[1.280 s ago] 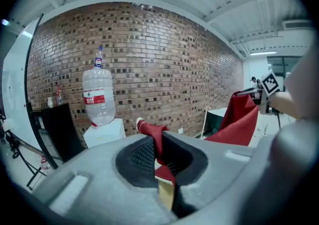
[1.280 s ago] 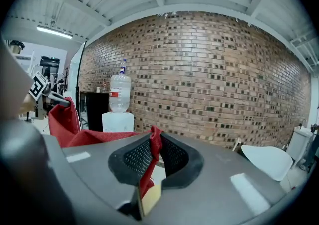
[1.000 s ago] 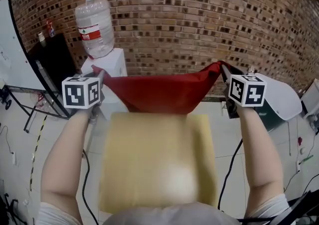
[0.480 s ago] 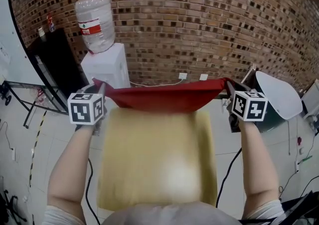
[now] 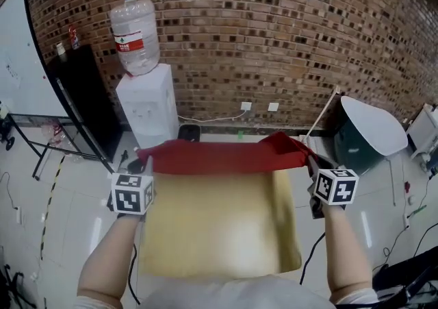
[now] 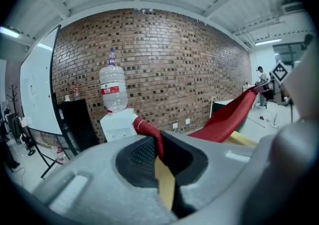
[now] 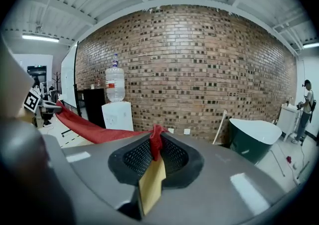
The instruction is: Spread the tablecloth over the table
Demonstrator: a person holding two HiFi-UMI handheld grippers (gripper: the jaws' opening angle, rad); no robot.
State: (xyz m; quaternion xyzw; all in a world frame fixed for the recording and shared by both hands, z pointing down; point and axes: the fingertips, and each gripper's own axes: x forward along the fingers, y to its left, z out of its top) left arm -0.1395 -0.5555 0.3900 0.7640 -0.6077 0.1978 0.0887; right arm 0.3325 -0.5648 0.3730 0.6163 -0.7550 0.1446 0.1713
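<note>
A tablecloth, tan (image 5: 219,225) on its upper face and red (image 5: 219,157) along its turned-over far edge, is stretched between both grippers in the head view. My left gripper (image 5: 142,166) is shut on the cloth's far left corner, my right gripper (image 5: 307,159) on its far right corner. In the left gripper view the jaws (image 6: 157,161) pinch a red and tan fold, and the red edge (image 6: 224,119) runs off to the right. In the right gripper view the jaws (image 7: 153,161) clamp the same kind of fold, and the red edge (image 7: 89,128) trails left. The cloth hides the table.
A white water dispenser (image 5: 147,105) with a bottle (image 5: 135,37) stands against the brick wall beyond the cloth. A black cabinet (image 5: 82,95) is to its left. A dark green tub chair with a white top (image 5: 369,129) is at the right. Cables (image 5: 315,246) lie on the tiled floor.
Both grippers have dropped lower and drawn back toward me with the cloth. The sagging red edge has pulled into a flatter, straighter band, and the tan face lies lower.
</note>
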